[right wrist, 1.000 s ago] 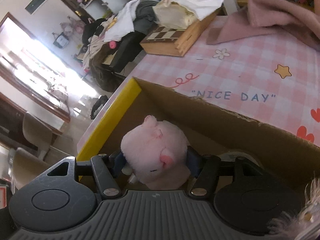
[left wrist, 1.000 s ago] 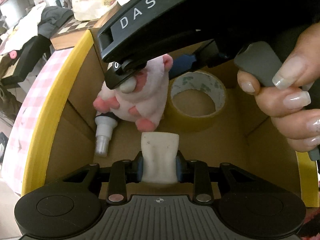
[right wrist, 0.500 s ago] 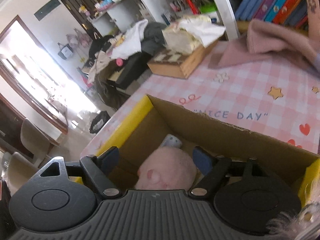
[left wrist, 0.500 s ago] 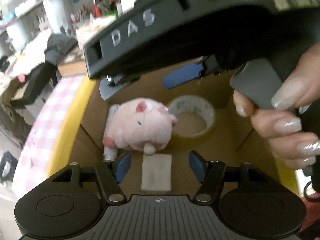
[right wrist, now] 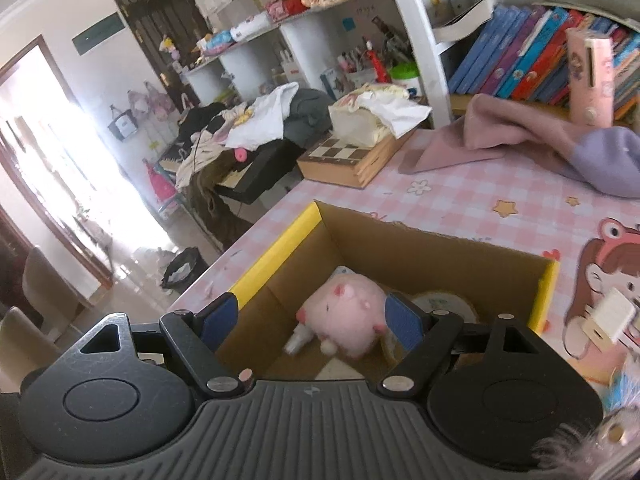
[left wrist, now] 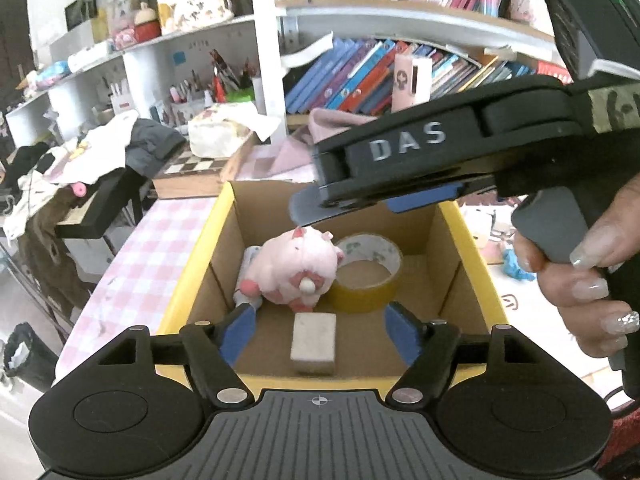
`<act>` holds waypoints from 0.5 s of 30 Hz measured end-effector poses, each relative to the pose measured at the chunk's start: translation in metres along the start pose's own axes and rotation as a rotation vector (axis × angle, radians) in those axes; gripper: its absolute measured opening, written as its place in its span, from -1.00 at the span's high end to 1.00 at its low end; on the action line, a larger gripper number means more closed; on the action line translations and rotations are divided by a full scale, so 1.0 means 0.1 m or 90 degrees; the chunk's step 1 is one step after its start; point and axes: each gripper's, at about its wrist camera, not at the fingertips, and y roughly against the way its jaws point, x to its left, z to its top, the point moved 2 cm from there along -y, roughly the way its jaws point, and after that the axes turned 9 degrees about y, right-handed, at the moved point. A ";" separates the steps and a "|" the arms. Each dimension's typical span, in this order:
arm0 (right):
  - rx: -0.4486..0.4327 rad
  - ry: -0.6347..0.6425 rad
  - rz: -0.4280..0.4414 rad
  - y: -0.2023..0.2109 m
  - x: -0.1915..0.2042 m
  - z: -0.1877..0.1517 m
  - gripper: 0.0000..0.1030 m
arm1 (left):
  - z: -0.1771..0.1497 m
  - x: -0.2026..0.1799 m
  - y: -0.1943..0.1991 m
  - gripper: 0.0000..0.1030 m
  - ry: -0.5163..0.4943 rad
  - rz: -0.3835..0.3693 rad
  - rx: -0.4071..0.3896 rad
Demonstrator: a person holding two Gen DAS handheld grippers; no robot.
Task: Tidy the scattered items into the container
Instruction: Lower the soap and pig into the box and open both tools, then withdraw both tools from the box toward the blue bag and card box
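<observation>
a white shelving unit packed with colourful books stood behind the pink checked table. a dark wooden door was set in the pale wall, and bright daylight washed over the glossy floor beside a beige chair.

Daylight from the doorway overexposed the left of the right wrist view. Fisheye distortion curved the shelves; the frames were otherwise bright and mostly sharp.
</observation>
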 end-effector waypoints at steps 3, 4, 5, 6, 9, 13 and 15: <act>-0.015 0.002 -0.019 0.18 0.06 -0.08 -0.55 | -0.08 -0.02 0.15 -0.48 0.002 -0.010 -0.015; -0.021 0.005 -0.027 0.25 0.08 -0.11 -0.55 | -0.11 -0.02 0.19 -0.49 0.002 -0.013 -0.021; -0.027 0.007 -0.033 0.31 0.11 -0.14 -0.55 | -0.14 -0.03 0.25 -0.50 0.001 -0.015 -0.027; -0.032 0.008 -0.039 0.37 0.13 -0.17 -0.55 | -0.17 -0.03 0.30 -0.50 0.000 -0.016 -0.031; -0.048 0.004 -0.049 0.55 0.20 -0.26 -0.55 | -0.25 -0.03 0.45 -0.50 -0.002 -0.018 -0.044; -0.066 0.006 -0.067 0.75 0.31 -0.38 -0.55 | -0.35 -0.01 0.67 -0.51 0.007 -0.016 -0.062; -0.074 0.005 -0.075 0.85 0.36 -0.45 -0.55 | -0.41 0.01 0.79 -0.57 0.013 -0.017 -0.073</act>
